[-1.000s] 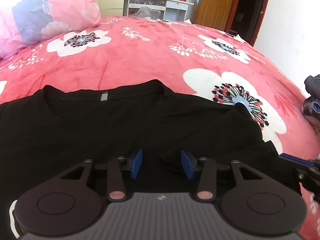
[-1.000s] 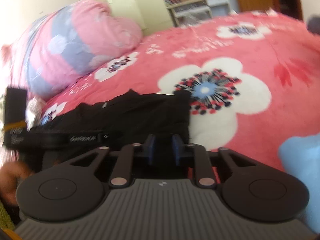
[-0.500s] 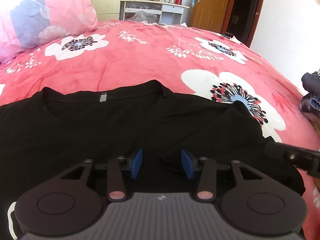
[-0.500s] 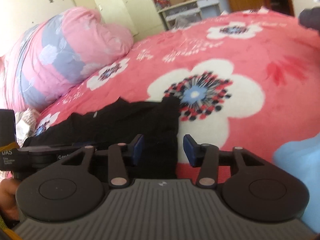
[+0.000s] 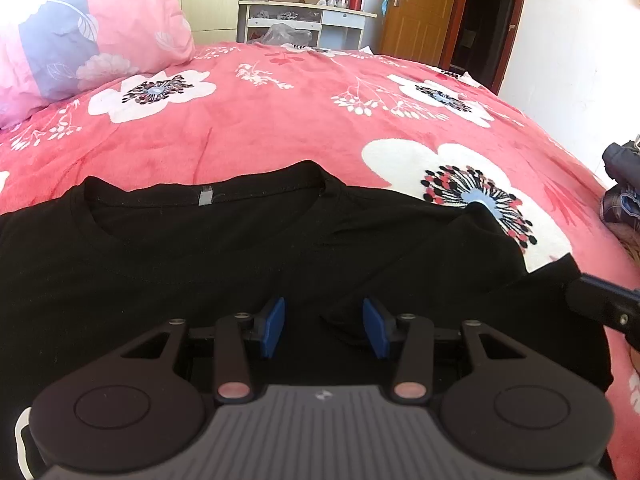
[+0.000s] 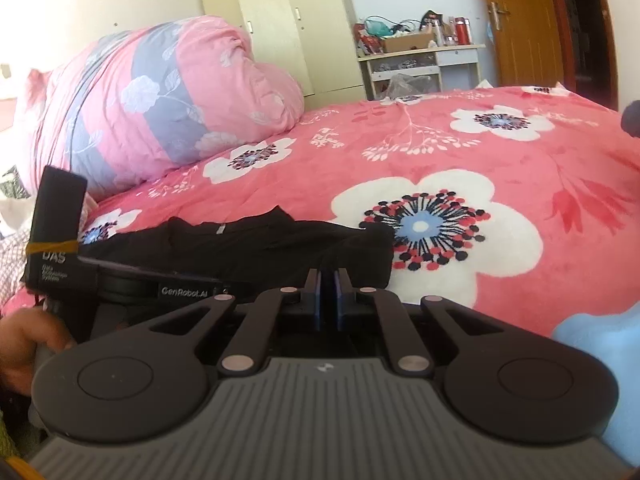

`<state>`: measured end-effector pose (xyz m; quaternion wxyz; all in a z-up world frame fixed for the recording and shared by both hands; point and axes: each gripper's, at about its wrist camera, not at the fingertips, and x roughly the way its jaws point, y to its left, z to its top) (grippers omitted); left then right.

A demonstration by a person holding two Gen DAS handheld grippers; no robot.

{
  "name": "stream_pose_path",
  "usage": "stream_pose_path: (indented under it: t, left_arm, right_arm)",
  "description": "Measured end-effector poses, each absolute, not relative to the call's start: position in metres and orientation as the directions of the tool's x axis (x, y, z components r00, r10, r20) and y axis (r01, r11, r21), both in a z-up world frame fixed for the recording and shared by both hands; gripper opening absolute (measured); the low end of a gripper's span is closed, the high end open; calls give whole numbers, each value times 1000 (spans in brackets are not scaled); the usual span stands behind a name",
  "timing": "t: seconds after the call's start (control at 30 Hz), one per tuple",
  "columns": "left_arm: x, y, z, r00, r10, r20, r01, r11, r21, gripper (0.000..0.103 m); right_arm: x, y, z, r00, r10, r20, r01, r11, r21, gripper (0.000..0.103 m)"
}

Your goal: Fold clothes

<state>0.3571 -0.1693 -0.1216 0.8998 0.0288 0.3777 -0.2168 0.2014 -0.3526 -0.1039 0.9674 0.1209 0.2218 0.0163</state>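
A black T-shirt lies flat on the bed with its collar pointing away from me. My left gripper hovers over the shirt's chest, its blue pads well apart and open, a small crease in the cloth between them. My right gripper is shut on the edge of the shirt's right sleeve, which rises slightly toward the pads. In the left wrist view the right gripper enters from the right edge at the sleeve hem.
The shirt lies on a pink flowered bedspread. A big pink and grey quilt roll sits at the far left. Other clothes lie at the bed's right edge, and a pale blue cloth lies close by on the right. A desk and a door stand beyond.
My right gripper opened beside the sleeve, slid onto its edge and closed on it. The left gripper stayed where it was, open over the shirt.
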Motion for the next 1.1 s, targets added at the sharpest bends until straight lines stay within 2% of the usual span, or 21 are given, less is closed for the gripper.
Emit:
stream_pose_path:
  t: [0.2,0.37,0.53,0.77,0.87,1.0,1.03,1.1]
  left_arm:
    - [362,-162,-120,599,-398,-695,403,899,-168,45]
    - [371,-148,-119,560,-456,-692,379,884,-275,45]
    - [376,-142,-117,542,-478,-692,365,875,-319,45]
    - [365,-141,-105,526,-472,-708,396,872,-287,46]
    - [354,-137,-95,488,-510,-708,417,849,-324,48]
    - [353,-138,-90,423,-513,-747,389,847,-362,48]
    - [355,-140,-91,407,-508,-759,378,850,-366,48]
    - [360,-145,-94,393,-485,-781,354,864,-358,48]
  right_arm:
    - [188,-339,-102,874,192,-446,-83,964,252,4]
    - [168,-317,-105,805,281,-523,-189,956,223,4]
    - [158,-309,-120,719,375,-585,-226,923,313,6]
    - [122,-316,-120,690,524,-500,-188,797,574,8]
    - [92,-318,-116,690,546,-474,-158,753,638,9]
    - [48,-316,-107,656,669,-349,-180,588,789,13]
    - [40,-315,-103,663,677,-319,-193,567,801,17]
    - [34,-314,-90,714,611,-341,-197,644,739,20]
